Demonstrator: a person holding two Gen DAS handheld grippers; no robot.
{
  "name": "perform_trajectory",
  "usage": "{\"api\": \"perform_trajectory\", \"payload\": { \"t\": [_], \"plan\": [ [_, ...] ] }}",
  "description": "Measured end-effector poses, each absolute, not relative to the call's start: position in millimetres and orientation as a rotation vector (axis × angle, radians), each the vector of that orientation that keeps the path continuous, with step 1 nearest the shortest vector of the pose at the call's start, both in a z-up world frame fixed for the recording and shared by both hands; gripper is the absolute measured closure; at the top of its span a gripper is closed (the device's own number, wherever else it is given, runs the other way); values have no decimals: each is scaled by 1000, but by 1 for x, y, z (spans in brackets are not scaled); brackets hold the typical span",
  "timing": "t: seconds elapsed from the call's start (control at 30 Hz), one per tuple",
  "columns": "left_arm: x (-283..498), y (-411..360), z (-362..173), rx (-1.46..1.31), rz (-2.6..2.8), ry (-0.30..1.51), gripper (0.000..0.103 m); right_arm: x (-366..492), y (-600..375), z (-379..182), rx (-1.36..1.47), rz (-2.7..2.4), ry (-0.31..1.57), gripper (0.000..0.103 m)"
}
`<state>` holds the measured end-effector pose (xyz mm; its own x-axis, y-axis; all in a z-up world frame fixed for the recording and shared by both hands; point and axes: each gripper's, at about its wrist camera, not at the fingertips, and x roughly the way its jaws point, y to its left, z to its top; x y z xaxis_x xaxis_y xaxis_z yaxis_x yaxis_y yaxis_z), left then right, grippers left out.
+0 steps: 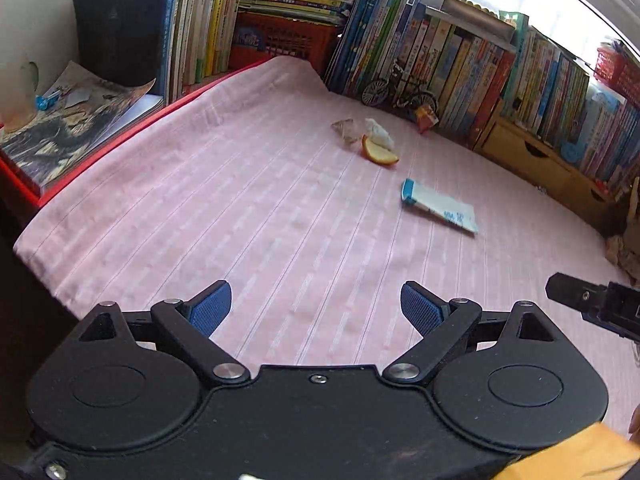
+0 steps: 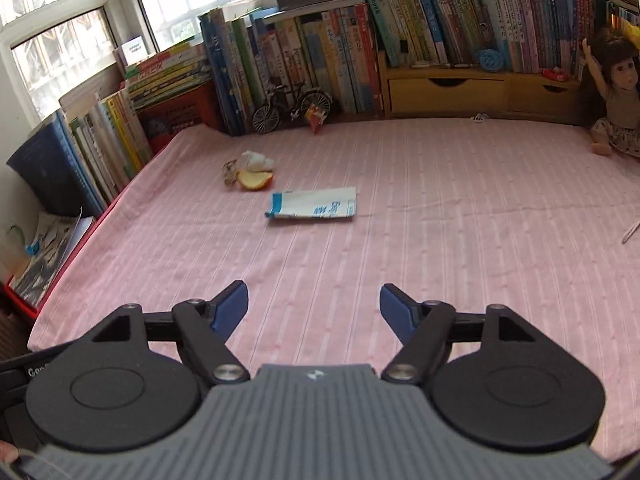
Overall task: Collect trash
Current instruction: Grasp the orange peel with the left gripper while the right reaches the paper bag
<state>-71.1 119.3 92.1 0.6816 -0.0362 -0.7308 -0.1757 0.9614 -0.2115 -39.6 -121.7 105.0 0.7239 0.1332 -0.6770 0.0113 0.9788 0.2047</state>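
Trash lies on a pink striped cloth [image 1: 248,216]: a blue and white wrapper [image 1: 438,205] [image 2: 314,205], an orange peel slice [image 1: 378,151] [image 2: 255,179], a crumpled white tissue [image 1: 379,132] [image 2: 257,160], a clear crinkled wrapper [image 1: 347,130] [image 2: 229,173], and a small red snack packet [image 1: 426,117] [image 2: 315,114] by the books. My left gripper [image 1: 316,308] hovers open above the near part of the cloth, nothing between its blue pads. My right gripper [image 2: 312,308] is open and empty too, well short of the trash. A black part of the right gripper [image 1: 592,300] shows at the right edge of the left wrist view.
Rows of books [image 2: 320,48] line the back and left edges. A toy bicycle [image 2: 290,106] stands by them, a wooden drawer unit [image 2: 472,88] sits at the back right, and a doll [image 2: 616,96] at far right. Magazines [image 1: 76,128] lie at the left.
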Motion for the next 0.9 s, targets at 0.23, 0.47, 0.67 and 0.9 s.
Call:
{"api": "perform_trajectory", "payload": {
  "t": [0.23, 0.47, 0.67, 0.9],
  "plan": [
    [43, 100, 107, -323, 83, 819, 11, 16, -126, 101, -8, 223, 786, 13],
    [165, 77, 80, -412, 124, 940, 11, 72, -126, 94, -226, 411, 793, 12],
    [233, 63, 40, -498, 218, 1011, 15, 116, -120, 72, -321, 499, 791, 12],
    [266, 54, -2, -553, 314, 1058, 26, 149, -112, 44, -358, 532, 812, 12]
  ]
}}
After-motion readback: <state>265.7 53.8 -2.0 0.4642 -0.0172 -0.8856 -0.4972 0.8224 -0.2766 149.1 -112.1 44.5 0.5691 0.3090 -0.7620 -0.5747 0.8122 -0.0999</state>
